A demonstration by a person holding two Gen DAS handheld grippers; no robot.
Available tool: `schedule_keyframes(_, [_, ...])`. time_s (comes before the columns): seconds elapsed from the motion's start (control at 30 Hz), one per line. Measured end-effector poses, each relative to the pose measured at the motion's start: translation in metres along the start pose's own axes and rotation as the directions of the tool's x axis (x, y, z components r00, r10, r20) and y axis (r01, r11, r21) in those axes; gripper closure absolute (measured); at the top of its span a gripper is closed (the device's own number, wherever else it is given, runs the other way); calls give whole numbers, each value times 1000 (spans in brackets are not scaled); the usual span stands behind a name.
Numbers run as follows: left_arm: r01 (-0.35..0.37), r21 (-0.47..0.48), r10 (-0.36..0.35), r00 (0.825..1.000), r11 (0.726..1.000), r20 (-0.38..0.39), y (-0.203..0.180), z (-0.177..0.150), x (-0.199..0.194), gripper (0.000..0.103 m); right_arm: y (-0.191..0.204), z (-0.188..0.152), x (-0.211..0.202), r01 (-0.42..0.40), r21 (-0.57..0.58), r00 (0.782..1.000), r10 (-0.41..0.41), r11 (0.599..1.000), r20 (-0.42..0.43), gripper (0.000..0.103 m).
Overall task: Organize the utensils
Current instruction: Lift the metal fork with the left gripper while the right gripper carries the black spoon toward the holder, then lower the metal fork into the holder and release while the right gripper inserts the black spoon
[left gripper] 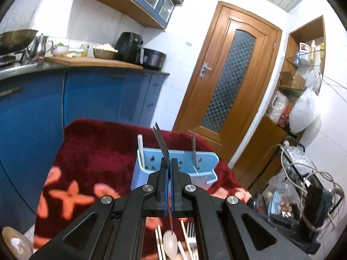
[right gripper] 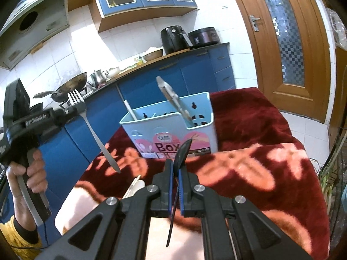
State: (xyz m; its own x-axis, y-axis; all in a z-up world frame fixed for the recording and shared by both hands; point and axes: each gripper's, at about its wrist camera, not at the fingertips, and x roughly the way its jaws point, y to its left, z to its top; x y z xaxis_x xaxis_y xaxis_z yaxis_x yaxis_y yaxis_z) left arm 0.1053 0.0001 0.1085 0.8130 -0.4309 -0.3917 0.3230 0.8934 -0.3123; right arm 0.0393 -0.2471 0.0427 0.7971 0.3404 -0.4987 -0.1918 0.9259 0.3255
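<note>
A light blue utensil box [right gripper: 173, 125] stands on a red flowered cloth [right gripper: 249, 164]; it also shows in the left wrist view [left gripper: 184, 162]. A metal utensil [right gripper: 173, 99] and a white stick [right gripper: 130, 110] stand in it. My left gripper [left gripper: 169, 164] is shut on a steel fork [left gripper: 160, 139], tines up; the right wrist view shows that fork [right gripper: 91, 127] held left of the box. My right gripper [right gripper: 176, 169] is shut on a black spoon [right gripper: 183, 151], in front of the box.
More utensils lie on the cloth near me: a spoon [left gripper: 170, 247], a fork [left gripper: 190, 236] and chopsticks [left gripper: 160, 242]. Blue kitchen cabinets [left gripper: 86, 95] stand behind the cloth. A wooden door [left gripper: 227, 75] is at right, with cluttered wires [left gripper: 303, 184] beside it.
</note>
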Motion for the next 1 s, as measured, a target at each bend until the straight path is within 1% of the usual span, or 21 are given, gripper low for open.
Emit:
schedule_keyframes(0.13, [-16,-4,16,999,1000,33,-1,16,4,102,-10,0,3,2,23,1000,-2,1000,-4,97])
schedule_keyframes(0.33, [-42,-19,44,993,999,113,-2,44,8,102,-19,-3,6,3,36,1000,-3,999,0,97])
schedule_keyframes(0.47, [-73,7,71,982,997,173,-7,60,15,102,-22,-5,9,3,39,1000,-3,999,0,97])
schedule_keyframes(0.6, [-120,48,108,973,992,202,-13,61,31,102,-24,-8,11,10,34,1000,-10,999,-1,97])
schedule_keyframes(0.77, [-160,91,142,974,983,174,-14,43,55,102,-28,-8,12,17,33,1000,-17,999,8,97])
schedule_keyframes(1.0, [-165,96,156,983,982,94,-3,15,75,102,-33,-5,13,30,33,999,-31,999,27,97])
